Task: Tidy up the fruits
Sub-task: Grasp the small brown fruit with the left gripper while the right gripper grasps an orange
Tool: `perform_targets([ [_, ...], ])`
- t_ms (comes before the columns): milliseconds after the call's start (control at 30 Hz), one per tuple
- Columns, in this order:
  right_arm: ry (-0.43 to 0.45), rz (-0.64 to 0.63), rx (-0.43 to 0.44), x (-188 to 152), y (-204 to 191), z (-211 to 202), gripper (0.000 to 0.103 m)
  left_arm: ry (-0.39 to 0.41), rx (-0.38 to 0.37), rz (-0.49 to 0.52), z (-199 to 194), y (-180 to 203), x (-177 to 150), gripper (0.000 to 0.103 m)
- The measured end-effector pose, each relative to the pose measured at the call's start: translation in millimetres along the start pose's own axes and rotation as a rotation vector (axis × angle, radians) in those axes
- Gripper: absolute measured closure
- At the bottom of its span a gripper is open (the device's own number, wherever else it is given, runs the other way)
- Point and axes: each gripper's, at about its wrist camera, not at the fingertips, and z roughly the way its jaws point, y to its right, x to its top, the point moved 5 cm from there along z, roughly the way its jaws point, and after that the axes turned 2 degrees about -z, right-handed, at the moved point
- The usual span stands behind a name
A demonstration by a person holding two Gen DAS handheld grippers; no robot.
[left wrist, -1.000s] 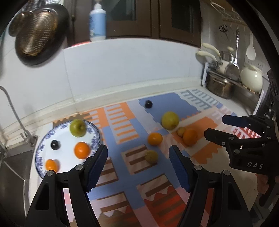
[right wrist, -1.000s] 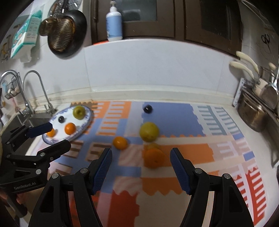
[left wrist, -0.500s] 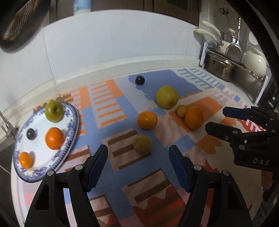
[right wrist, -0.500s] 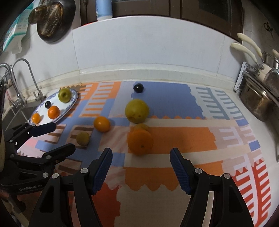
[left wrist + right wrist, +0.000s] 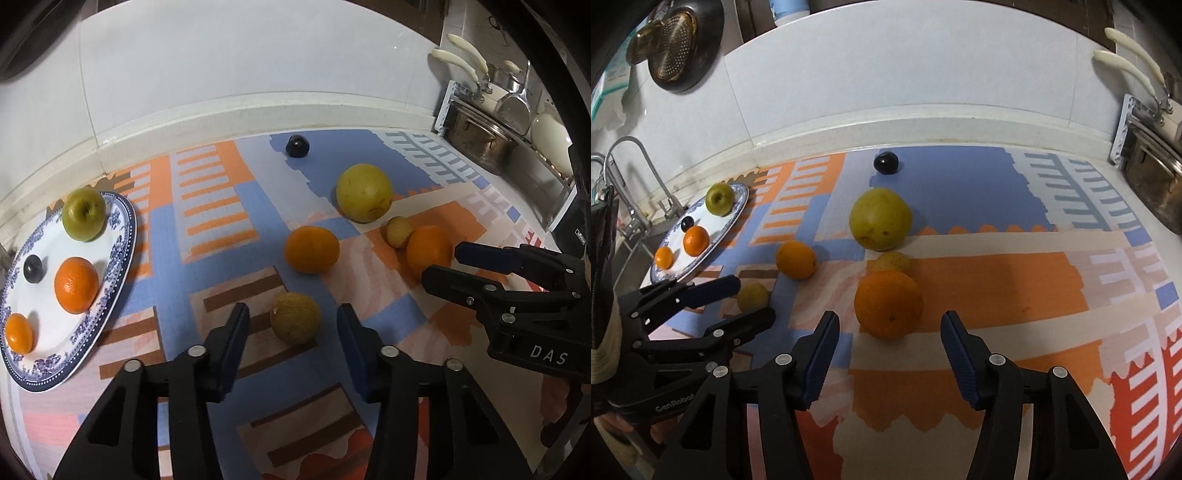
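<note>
A blue-rimmed plate (image 5: pixel 122 258) at the left holds a green apple (image 5: pixel 84 214), a dark plum (image 5: pixel 33 268) and two oranges (image 5: pixel 76 285). Loose on the mat lie a brownish-green small fruit (image 5: pixel 295 322), an orange (image 5: pixel 312 249), a yellow pear (image 5: pixel 364 192), a small brown fruit (image 5: pixel 399 231), a large orange (image 5: pixel 888 303) and a dark plum (image 5: pixel 297 146). My left gripper (image 5: pixel 291 326) is open, its jaws either side of the brownish-green fruit. My right gripper (image 5: pixel 888 332) is open just short of the large orange.
The patterned mat (image 5: pixel 997 280) covers the counter up to the white tiled wall. A sink and tap (image 5: pixel 631 177) are at the left beyond the plate. A steel pot and a dish rack (image 5: pixel 484 136) stand at the right.
Both grippers have moved forward and down toward the mat. The left has closed in around the brownish-green fruit, the right toward the large orange. Both stay open.
</note>
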Motion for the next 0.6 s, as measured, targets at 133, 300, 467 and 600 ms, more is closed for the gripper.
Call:
perform_targets([
  [133, -0.009, -0.002, 0.009, 0.5, 0.1, 5.7, 0.049, -0.010, 0.000, -0.008, 3.4, -0.7, 0.0, 0.064],
  [300, -0.027, 0.013, 0.019, 0.9, 3.4, 13.3, 0.058, -0.013, 0.001, -0.008, 4.5, -1.3, 1.5, 0.074],
  [467, -0.022, 0.006, 0.028, 0.9, 1.1, 14.5, 0.061, -0.016, -0.007, -0.014, 4.8, -1.0, 2.2, 0.075],
  [600, -0.005, 0.006, 0.032, 0.5, 0.3, 10.0, 0.062, -0.007, -0.016, -0.020, 0.7, 0.6, 2.4, 0.075],
])
